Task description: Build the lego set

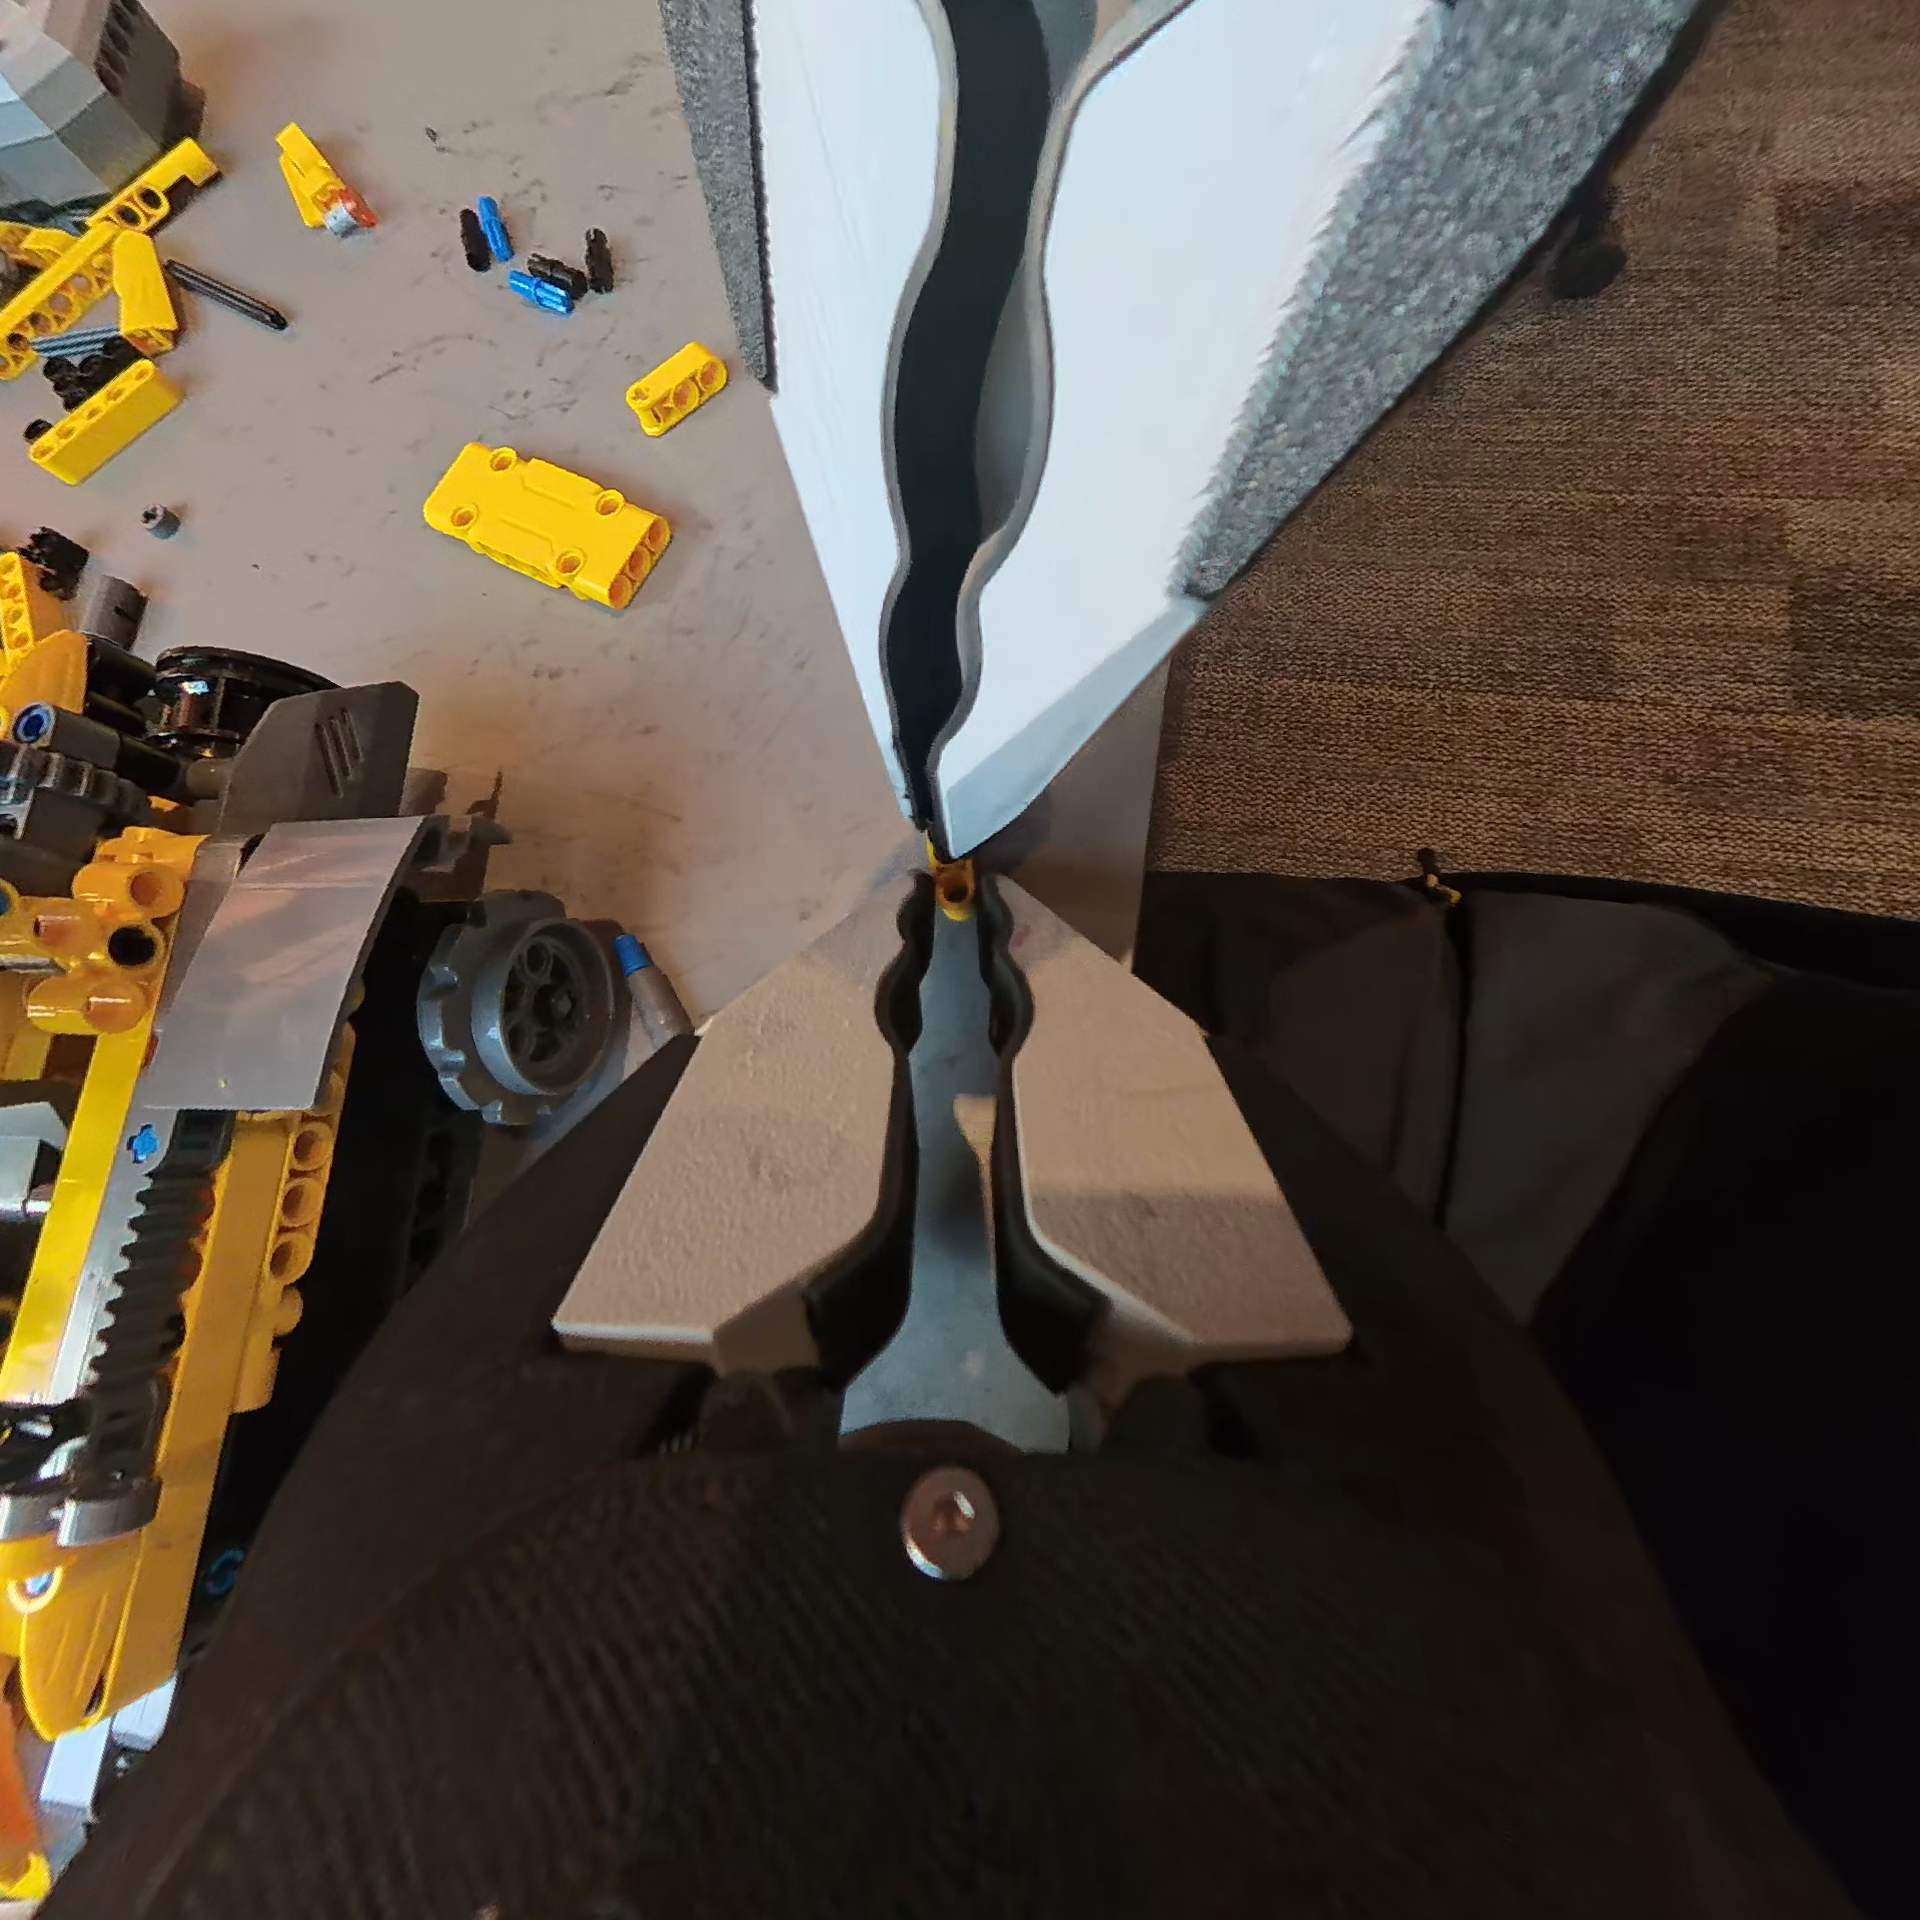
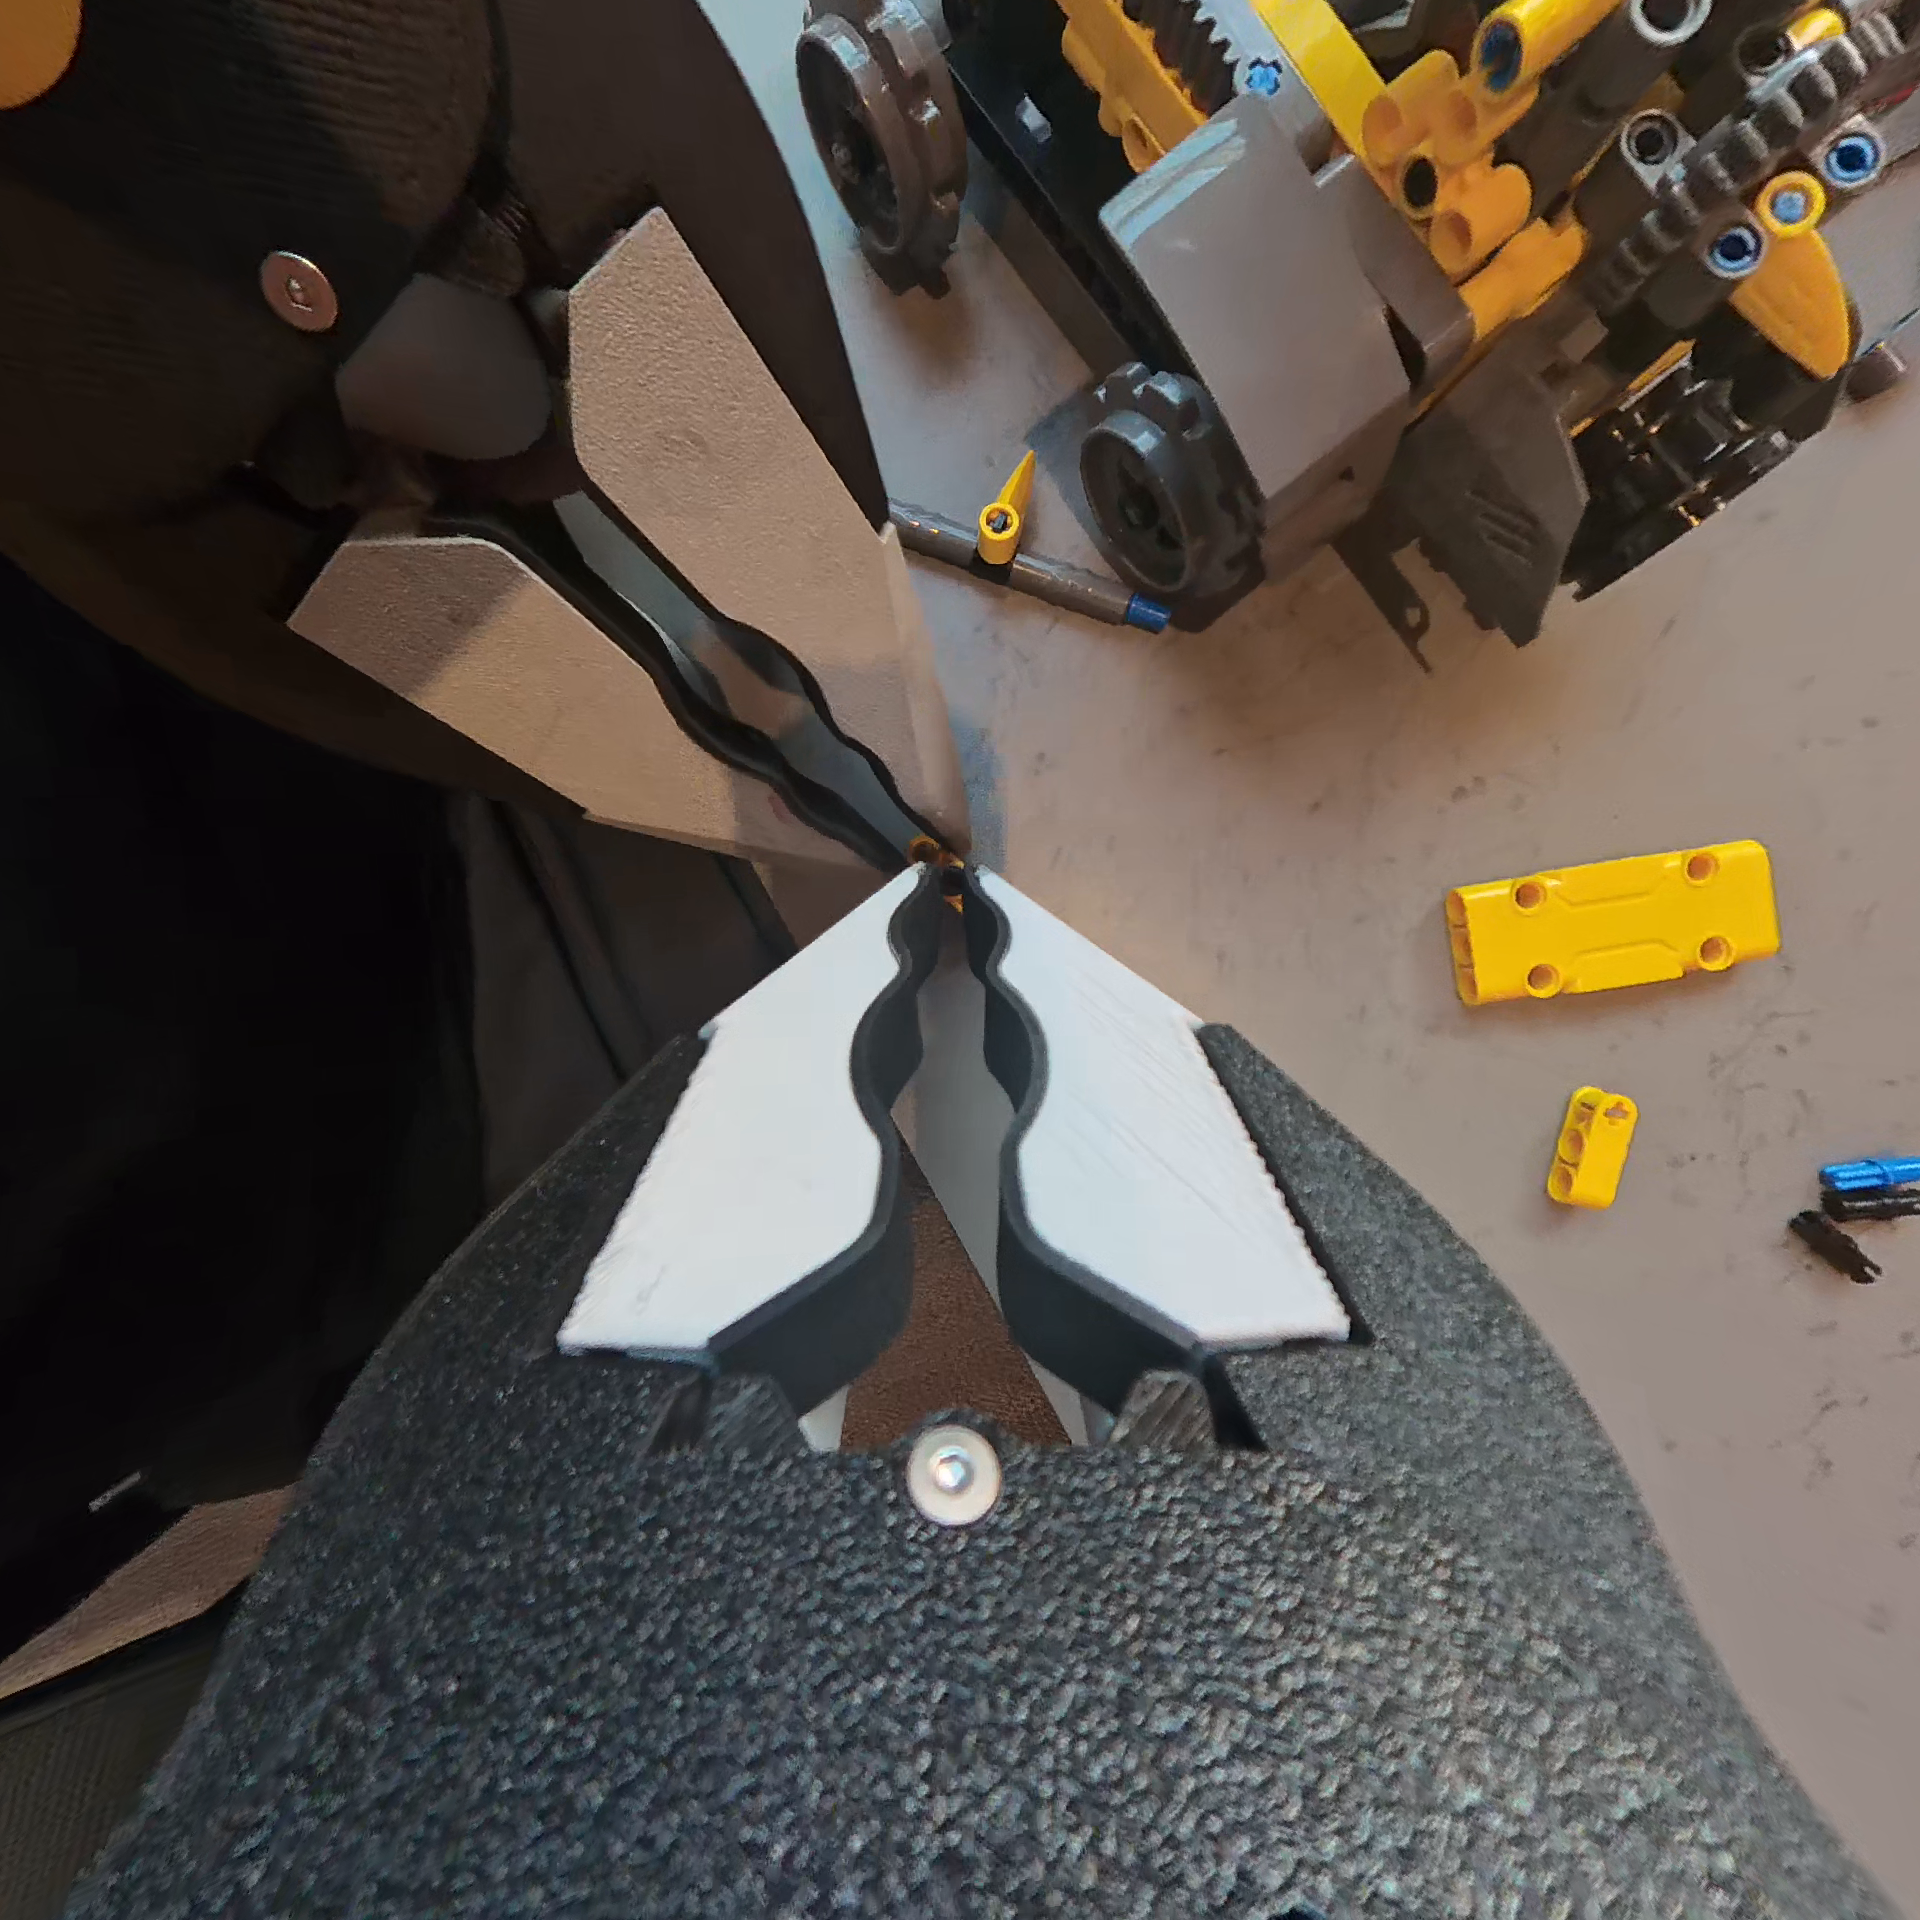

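A tiny yellow building-toy piece is pinched between both grippers, tip to tip, above the edge of the beige table. My left gripper, with grey fingers, is shut on it from below in the left wrist view. My right gripper, with white fingers, is shut on the same piece, and a dark bit shows between its tips. The right gripper comes in from the top of the left wrist view. The left gripper comes in from the upper left of the right wrist view.
A yellow, grey and black toy vehicle model with a grey wheel stands close by. A yellow panel, a short yellow beam and blue and black pins lie loose. Brown carpet lies beyond the table edge. Left and right tips are no more than a few centimetres apart.
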`<state>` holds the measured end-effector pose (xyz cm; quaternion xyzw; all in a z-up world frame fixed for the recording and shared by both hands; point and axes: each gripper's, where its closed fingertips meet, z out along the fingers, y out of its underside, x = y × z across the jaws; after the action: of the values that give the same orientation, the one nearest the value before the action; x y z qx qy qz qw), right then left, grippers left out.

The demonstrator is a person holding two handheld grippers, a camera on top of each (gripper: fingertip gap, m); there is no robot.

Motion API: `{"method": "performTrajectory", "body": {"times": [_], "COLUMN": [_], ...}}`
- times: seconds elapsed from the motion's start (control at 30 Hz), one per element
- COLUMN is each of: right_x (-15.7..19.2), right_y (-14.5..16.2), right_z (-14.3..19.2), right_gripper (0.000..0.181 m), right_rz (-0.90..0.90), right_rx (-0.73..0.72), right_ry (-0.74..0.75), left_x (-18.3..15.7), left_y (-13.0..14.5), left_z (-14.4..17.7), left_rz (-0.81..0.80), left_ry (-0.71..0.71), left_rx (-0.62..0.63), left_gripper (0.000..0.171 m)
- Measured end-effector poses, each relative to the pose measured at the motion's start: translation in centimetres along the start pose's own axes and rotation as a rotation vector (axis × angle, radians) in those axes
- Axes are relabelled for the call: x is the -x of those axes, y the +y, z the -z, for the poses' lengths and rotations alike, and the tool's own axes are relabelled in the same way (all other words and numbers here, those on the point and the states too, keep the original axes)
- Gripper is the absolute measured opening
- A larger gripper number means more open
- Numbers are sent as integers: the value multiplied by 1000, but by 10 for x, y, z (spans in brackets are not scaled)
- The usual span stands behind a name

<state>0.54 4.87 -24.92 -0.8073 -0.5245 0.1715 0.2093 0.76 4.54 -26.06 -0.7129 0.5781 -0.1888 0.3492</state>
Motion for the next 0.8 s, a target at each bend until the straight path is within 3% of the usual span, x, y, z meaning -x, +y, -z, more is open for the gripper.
{"method": "performTrajectory", "body": {"times": [0.8], "right_x": [1], "right_y": [-2], "right_z": [-2], "right_gripper": [4], "right_rz": [139], "right_rx": [8], "right_ry": [1], "left_x": [1], "left_y": [0], "left_z": [0], "left_rz": [7], "left_ry": [1], "left_rx": [1], "left_gripper": [4]}}
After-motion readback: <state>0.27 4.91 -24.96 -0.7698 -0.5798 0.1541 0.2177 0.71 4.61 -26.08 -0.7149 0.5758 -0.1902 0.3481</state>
